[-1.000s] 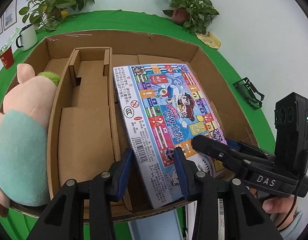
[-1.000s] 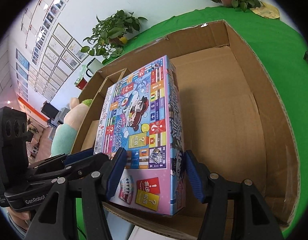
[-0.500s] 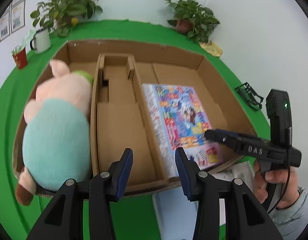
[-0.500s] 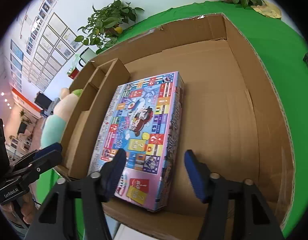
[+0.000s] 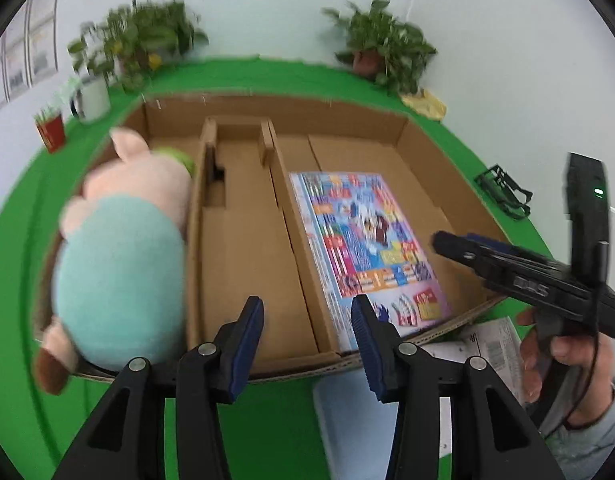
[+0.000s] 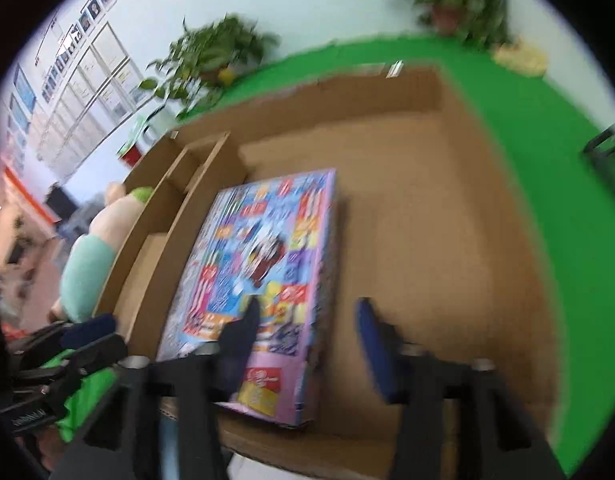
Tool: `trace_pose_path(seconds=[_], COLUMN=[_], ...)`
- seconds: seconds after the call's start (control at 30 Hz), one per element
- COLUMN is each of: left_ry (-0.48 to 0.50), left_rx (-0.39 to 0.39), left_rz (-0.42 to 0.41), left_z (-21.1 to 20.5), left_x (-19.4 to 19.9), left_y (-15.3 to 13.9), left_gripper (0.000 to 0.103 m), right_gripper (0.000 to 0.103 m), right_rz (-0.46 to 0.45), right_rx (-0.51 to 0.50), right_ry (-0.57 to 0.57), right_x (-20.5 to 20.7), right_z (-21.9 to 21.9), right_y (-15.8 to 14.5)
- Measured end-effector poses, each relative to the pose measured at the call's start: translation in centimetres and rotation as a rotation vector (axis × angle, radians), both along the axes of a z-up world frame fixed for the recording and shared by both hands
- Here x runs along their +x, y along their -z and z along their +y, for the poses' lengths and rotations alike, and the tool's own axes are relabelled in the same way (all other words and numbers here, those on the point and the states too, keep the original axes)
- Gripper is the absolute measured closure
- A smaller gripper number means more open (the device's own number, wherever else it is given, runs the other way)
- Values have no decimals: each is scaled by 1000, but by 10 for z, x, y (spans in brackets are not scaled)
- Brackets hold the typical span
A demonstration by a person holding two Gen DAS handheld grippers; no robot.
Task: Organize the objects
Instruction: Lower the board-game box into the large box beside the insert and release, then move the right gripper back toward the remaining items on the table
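A colourful board game box [image 5: 365, 240] lies flat in the right compartment of a big cardboard box [image 5: 275, 120]; it also shows in the right wrist view [image 6: 263, 264]. A plush pig [image 5: 123, 248] with a teal body fills the left compartment. My left gripper [image 5: 307, 340] is open and empty above the box's near edge. My right gripper [image 6: 307, 340] is open and empty above the near end of the game box; it appears in the left wrist view [image 5: 467, 244] too.
The cardboard box stands on a green table [image 5: 267, 76]. Potted plants [image 5: 383, 52], a white mug [image 5: 93, 98] and a red cup [image 5: 51, 132] stand behind it. A black clip [image 5: 503, 192] lies at the right. Papers [image 5: 491, 344] lie in front of the box.
Both grippers let go of the game box and pulled back toward me. The game box dropped from tilted to lying flat in the right compartment.
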State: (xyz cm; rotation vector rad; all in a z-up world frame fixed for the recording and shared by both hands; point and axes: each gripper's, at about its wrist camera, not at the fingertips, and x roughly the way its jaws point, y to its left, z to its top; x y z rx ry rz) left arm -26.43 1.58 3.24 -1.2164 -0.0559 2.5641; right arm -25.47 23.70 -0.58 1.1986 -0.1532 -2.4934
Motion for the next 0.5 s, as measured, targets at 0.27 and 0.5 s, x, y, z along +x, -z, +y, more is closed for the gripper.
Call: trace_pose_path(seconds=[0.27, 0.5], left_ry=[-111, -155], left_rx=[-104, -163], left_rz=[463, 469], left_z=[3, 0], left_x=[96, 145], left_y=[-56, -68], left_gripper=[0, 0], right_gripper=[7, 1], right_rz=[297, 346], right_rx=[150, 186], right_ry=[126, 124], right_x=[83, 136], right_z=[9, 3], right_y=[-39, -45])
